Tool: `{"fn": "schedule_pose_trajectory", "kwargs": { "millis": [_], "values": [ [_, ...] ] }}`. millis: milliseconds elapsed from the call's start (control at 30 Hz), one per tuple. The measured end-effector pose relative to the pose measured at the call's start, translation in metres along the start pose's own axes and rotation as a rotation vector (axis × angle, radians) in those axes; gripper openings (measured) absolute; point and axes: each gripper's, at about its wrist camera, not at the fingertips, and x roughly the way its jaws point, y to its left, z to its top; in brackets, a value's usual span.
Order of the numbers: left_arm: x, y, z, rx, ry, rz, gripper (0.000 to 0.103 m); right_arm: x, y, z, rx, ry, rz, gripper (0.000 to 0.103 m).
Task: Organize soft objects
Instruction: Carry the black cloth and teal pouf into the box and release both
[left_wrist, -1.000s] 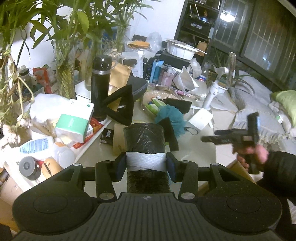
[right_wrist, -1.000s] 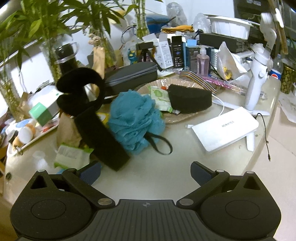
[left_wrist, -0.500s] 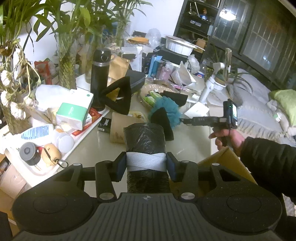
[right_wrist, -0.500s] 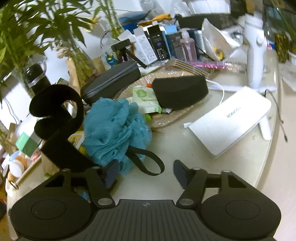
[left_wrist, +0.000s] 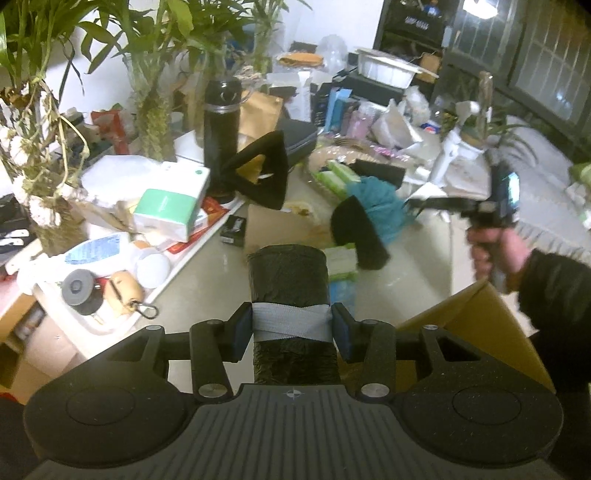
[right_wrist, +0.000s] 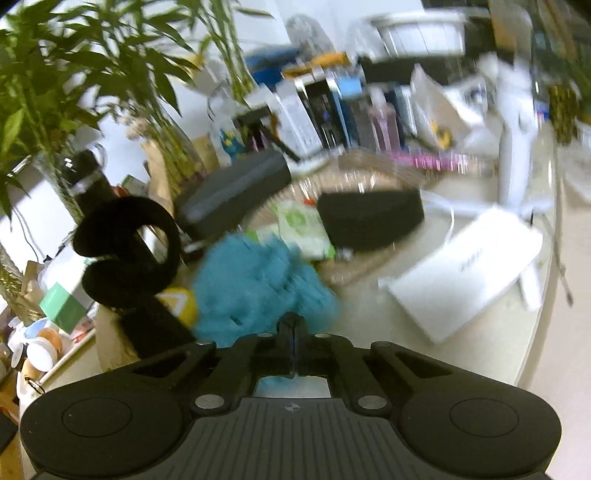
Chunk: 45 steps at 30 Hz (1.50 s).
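Observation:
My left gripper (left_wrist: 291, 326) is shut on a black roll (left_wrist: 288, 288) wrapped with a grey band and holds it above the table. My right gripper (right_wrist: 293, 334) is shut at the near edge of a teal bath pouf (right_wrist: 255, 284), where its black strap was; the strap itself is hidden. The pouf also shows in the left wrist view (left_wrist: 380, 205), with the right gripper (left_wrist: 417, 202) at its right side. A black curled foam strip (right_wrist: 125, 254) stands left of the pouf. A black sponge block (right_wrist: 369, 218) lies on a woven tray (right_wrist: 351, 266).
A brown cardboard box (left_wrist: 480, 332) sits at the table's near right edge. A black flask (left_wrist: 221, 129), green tissue box (left_wrist: 170, 210), white power bank (right_wrist: 465, 273), grey case (right_wrist: 232, 192) and bamboo plants (left_wrist: 155, 74) crowd the table.
My right gripper moved forward to the pouf and its jaws closed from wide open to shut. My left gripper rose and pulled back a little, still holding the roll.

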Motion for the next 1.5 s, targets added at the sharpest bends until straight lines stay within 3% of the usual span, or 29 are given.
{"fn": "schedule_pose_trajectory", "kwargs": {
  "millis": [400,767,1067,1300,1500],
  "values": [
    [-0.01,-0.012,0.005,0.04,0.007,0.102,0.044,-0.087,0.031,0.044,-0.139,-0.183,0.005,0.003],
    [-0.021,-0.019,0.004,0.033,0.025,0.128,0.044,-0.162,0.051,0.051,-0.228,-0.207,0.008,0.003],
    [-0.028,-0.023,0.002,-0.022,0.096,0.161,0.044,-0.235,0.08,0.049,-0.297,-0.244,0.094,0.003],
    [-0.035,-0.03,-0.002,-0.095,0.181,0.109,0.044,-0.279,0.103,0.04,-0.335,-0.264,0.181,0.003],
    [-0.041,-0.032,-0.014,-0.15,0.209,0.039,0.044,-0.308,0.119,0.033,-0.359,-0.271,0.248,0.003]
  ]
}}
